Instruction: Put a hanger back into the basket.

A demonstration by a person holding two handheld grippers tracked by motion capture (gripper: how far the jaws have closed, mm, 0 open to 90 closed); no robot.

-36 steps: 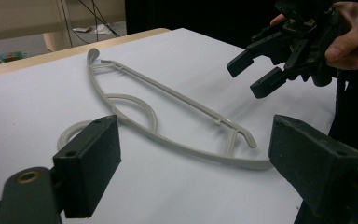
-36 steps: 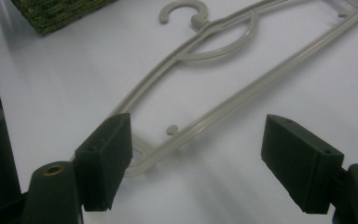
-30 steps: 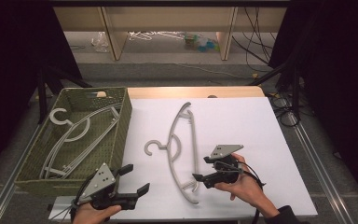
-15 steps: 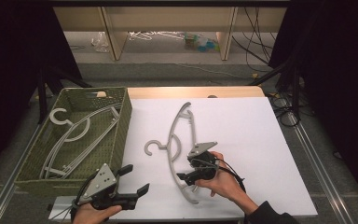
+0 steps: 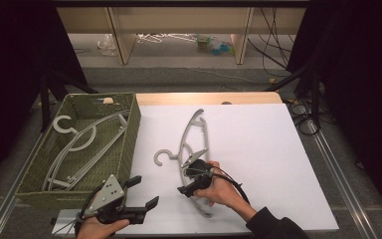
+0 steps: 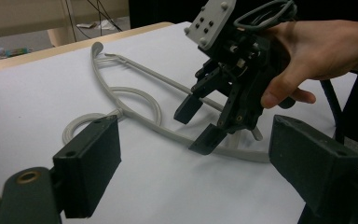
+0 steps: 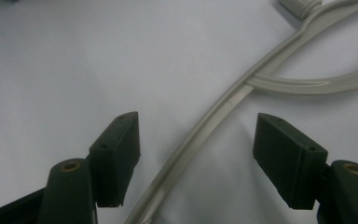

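A grey plastic hanger (image 5: 202,130) lies flat on the white table sheet (image 5: 263,149), hook to the left. My right gripper (image 5: 183,180) is low over the hanger's near arm. In the right gripper view that arm (image 7: 223,105) runs between the jaws of my right gripper (image 7: 200,158). The jaws have just been closing, with a gap left on both sides of the arm, so it is open. From the left gripper view, the right gripper (image 6: 196,126) straddles the hanger (image 6: 135,114). My left gripper (image 5: 145,191) rests near the front edge, open, with nothing between its jaws (image 6: 196,158).
A green woven basket (image 5: 132,124) stands at the left of the table with grey hangers (image 5: 77,144) inside. Cables hang off the table's right side (image 5: 303,112). Shelving with clutter stands beyond the far edge (image 5: 179,37).
My right hand has moved left and slightly down, from beside the hanger to over its near arm. The left gripper has stayed where it was.
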